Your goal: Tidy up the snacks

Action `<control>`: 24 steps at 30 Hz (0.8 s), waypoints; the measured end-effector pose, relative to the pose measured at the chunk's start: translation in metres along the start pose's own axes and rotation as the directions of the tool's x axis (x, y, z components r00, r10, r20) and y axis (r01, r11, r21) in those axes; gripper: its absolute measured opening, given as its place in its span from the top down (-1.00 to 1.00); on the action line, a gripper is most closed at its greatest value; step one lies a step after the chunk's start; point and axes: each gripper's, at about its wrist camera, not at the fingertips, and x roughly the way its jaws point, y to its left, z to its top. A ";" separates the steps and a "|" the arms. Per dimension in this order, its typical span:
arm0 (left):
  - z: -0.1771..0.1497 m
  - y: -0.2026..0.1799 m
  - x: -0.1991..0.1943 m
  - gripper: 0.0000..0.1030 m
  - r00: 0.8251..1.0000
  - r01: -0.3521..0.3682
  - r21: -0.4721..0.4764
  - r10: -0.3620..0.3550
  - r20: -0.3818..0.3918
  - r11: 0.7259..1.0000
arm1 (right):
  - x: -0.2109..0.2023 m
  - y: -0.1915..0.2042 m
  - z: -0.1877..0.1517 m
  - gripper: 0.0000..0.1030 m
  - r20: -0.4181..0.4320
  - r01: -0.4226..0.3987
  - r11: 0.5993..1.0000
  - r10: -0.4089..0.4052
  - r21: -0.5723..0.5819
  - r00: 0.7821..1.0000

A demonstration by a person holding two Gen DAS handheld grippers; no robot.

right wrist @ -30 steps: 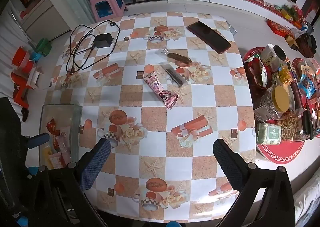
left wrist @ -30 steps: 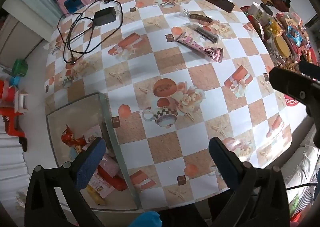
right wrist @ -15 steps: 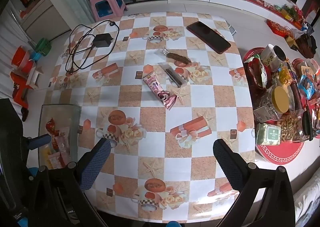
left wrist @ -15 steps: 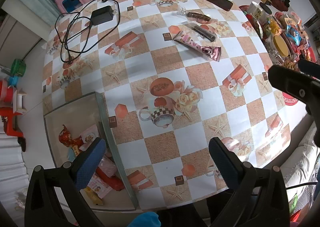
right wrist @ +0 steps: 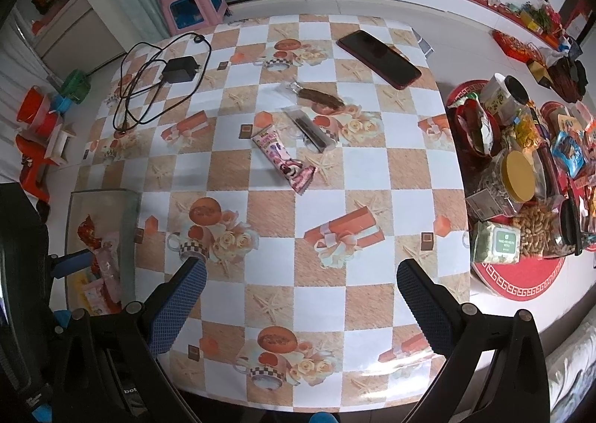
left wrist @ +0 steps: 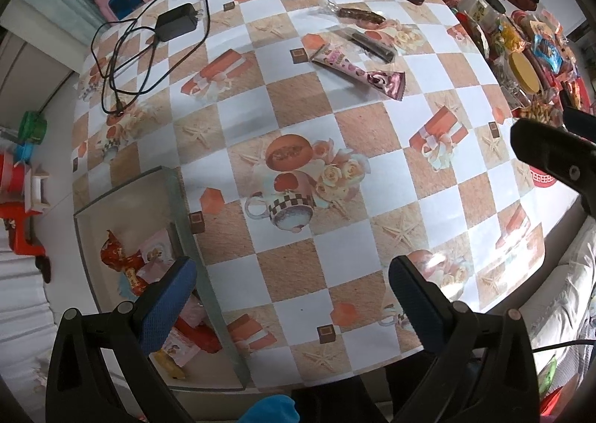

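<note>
Hovering over the checked table [right wrist: 335, 207], the left gripper [left wrist: 290, 292] and right gripper [right wrist: 301, 292] both gape wide, empty. At 12 o'clock lie the pink snack packet [right wrist: 284, 158] and two dark bars; the glass tray [right wrist: 102, 195] of snacks sits at 9 o'clock.

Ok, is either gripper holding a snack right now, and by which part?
No. The left gripper and the right gripper are both open and empty; the pink snack lies untouched on the table.
</note>
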 end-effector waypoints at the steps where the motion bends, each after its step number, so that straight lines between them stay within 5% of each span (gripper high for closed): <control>1: 0.000 -0.002 0.001 -0.99 1.000 0.001 0.003 -0.001 -0.003 1.000 | 0.001 -0.001 -0.002 -1.00 -0.003 0.002 1.000 -0.002 0.003 1.000; 24: 0.016 -0.045 0.019 -0.99 0.999 -0.006 0.063 0.009 -0.049 0.998 | 0.017 -0.046 -0.014 -1.00 -0.053 0.016 0.998 -0.013 0.064 0.998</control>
